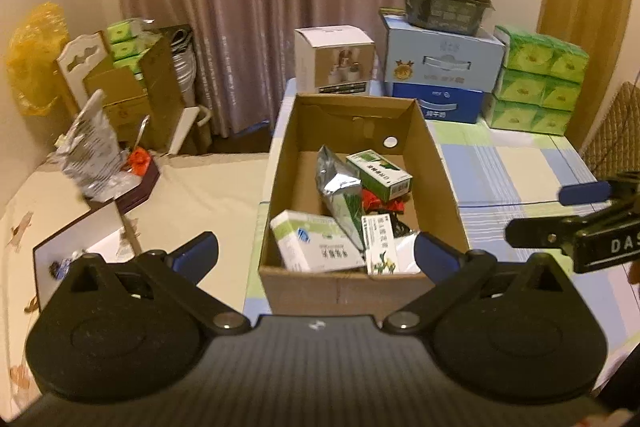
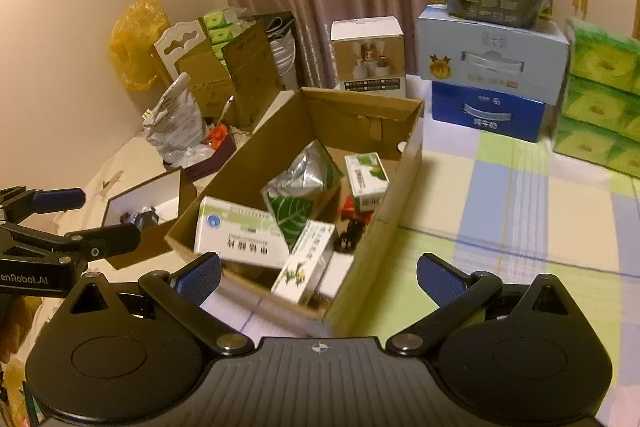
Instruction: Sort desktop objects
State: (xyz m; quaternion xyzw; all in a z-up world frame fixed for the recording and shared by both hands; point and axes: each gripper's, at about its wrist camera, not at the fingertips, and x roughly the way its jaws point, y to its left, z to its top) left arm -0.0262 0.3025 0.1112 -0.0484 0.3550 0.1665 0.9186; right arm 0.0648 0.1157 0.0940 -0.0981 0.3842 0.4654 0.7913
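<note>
Left wrist view: both tongs (image 1: 316,255) (image 2: 319,273) gape wide, empty, before corrugated cardboard box (image 1: 439,163) (crinkled foil pouch (image 1: 338,183), perhaps tea).

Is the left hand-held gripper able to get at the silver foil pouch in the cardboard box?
Probably yes: the left hand-held gripper is open, the cardboard box has no lid, and the silver foil pouch lies on top.

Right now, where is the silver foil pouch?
The silver foil pouch lies inside the open cardboard box, near its middle, leaning between the large white medicine box and the green-and-white carton.
</note>
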